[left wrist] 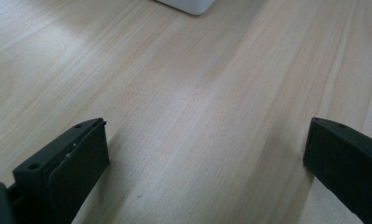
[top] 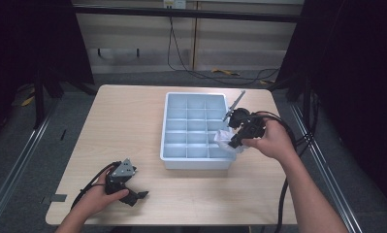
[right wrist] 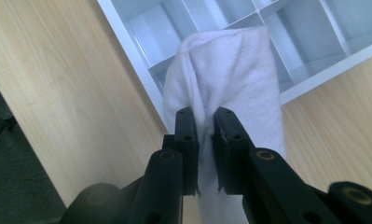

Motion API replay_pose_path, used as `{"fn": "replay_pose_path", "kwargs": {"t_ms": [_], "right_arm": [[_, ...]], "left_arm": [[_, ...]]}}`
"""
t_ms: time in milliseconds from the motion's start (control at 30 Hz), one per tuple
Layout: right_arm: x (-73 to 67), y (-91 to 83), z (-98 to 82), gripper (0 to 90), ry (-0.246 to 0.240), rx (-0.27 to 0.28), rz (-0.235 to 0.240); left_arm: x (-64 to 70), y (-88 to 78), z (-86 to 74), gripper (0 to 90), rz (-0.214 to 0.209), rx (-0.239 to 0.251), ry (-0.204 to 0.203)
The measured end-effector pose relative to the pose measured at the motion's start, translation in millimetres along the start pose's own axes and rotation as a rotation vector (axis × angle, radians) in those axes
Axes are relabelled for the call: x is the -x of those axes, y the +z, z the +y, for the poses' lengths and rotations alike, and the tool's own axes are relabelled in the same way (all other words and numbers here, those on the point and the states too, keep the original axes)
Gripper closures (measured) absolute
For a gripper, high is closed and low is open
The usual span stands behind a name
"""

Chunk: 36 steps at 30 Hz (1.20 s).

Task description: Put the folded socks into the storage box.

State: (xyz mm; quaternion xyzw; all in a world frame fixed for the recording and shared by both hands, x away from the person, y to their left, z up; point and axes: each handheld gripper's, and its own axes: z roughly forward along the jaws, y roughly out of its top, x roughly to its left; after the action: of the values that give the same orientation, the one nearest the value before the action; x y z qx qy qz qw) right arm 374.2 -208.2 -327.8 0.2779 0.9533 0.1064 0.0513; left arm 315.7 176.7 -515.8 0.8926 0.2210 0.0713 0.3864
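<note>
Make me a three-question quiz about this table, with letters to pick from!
1. Where is the white cloth?
A. near-right corner of the tray
B. under the table
C. far-left corner

2. What colour is the tray?
A. red
B. pale blue
C. black

3. How is the left gripper?
A. shut on a cup
B. holding the cloth
C. open over bare wood

A: the high view shows it there, pinched by the right gripper.
B: its walls look pale blue.
C: its jaws stand wide apart.

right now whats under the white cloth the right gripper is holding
Under the white cloth lies the near right corner of the compartment tray, its dividers visible around the fabric. The right gripper pinches the cloth in its jaws. Whatever lies in the covered compartments is hidden.
</note>
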Motion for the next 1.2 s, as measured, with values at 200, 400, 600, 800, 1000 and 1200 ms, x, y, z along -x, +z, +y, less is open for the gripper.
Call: {"fn": "replay_pose_path", "kwargs": {"t_ms": [200, 400, 600, 800, 1000, 1200], "right_arm": [[-1.8, 9.7, 8.7, 80.3, -0.018, -0.01, 0.002], [-0.9, 22.0, 13.6, 80.3, -0.02, -0.028, 0.01], [-1.2, 28.4, 17.1, 80.2, -0.026, -0.042, 0.023], [-3.1, 32.2, 20.5, 80.2, -0.033, -0.063, 0.022], [-3.2, 37.7, 20.9, 80.3, -0.028, -0.063, 0.037], [-4.7, 49.0, 23.4, 80.4, -0.033, -0.061, 0.058]], "left_arm": [[0.1, -0.1, 0.0, 0.0, 0.002, 0.0, 0.001], [0.1, -0.1, 0.0, 0.0, 0.002, 0.0, 0.001], [0.2, -0.1, 0.0, 0.0, 0.001, 0.0, 0.002], [0.3, 0.0, -0.1, 0.0, -0.001, 0.001, 0.001], [0.4, 0.0, -0.1, 0.0, -0.001, 0.001, 0.001], [0.4, 0.0, -0.1, 0.0, -0.002, 0.001, 0.001]]}}
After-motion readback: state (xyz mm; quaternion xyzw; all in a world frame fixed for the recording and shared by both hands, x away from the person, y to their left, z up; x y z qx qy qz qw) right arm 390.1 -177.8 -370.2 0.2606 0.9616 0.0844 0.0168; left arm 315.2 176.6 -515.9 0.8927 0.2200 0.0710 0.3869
